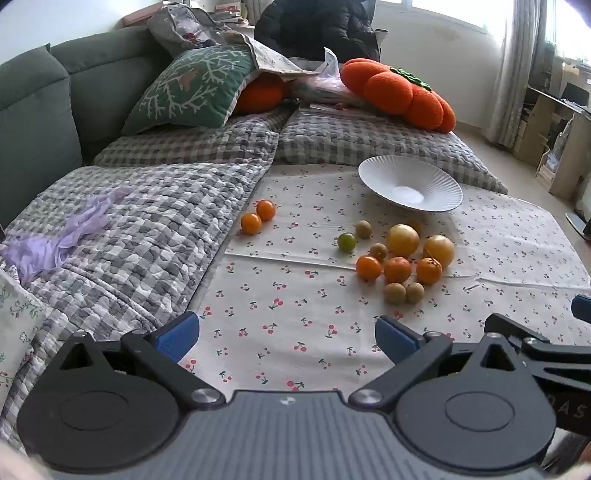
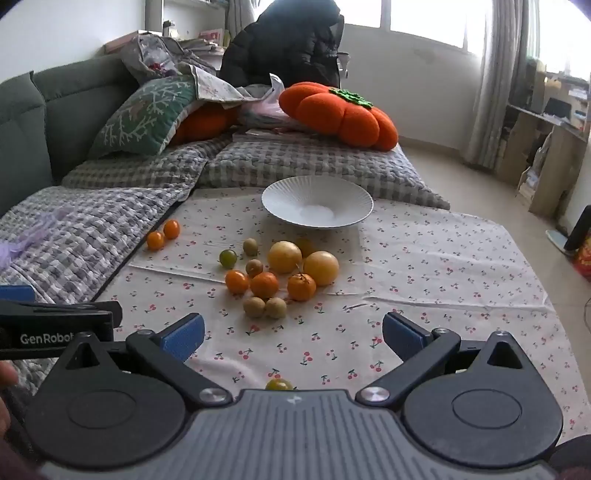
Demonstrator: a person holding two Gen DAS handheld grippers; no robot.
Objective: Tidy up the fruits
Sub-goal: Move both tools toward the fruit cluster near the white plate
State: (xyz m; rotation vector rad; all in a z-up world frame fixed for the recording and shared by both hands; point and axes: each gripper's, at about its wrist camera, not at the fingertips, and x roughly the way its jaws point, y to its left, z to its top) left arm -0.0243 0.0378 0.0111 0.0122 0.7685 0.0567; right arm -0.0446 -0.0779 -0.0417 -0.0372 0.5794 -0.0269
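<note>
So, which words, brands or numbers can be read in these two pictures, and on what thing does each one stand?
"GenRobot": white letters on the black body of the left gripper, seen in the right wrist view; the last letter sits at the edge of a black part.
"B A S": faint raised letters on the right gripper, at the edge of the left wrist view; cut off, partly readable.
Books and boxes on the shelves: too small and blurred to read.

- Setting: a home living room, lit by daylight.
- Green sofa (image 1: 44, 110) is running along the left wall, with checked quilts (image 1: 147, 229) lying over its seats.
- Cushions are piling up at the far end: a green one (image 1: 188, 88) and a pumpkin one (image 1: 402, 96).
- Cherry-print cloth (image 1: 295, 314) is covering the surface in front.
- Curtain (image 2: 495, 85) is hanging by a bright window (image 2: 424, 18).
- Shelves (image 2: 546, 122) are standing at right, crowded with household clutter.
</note>
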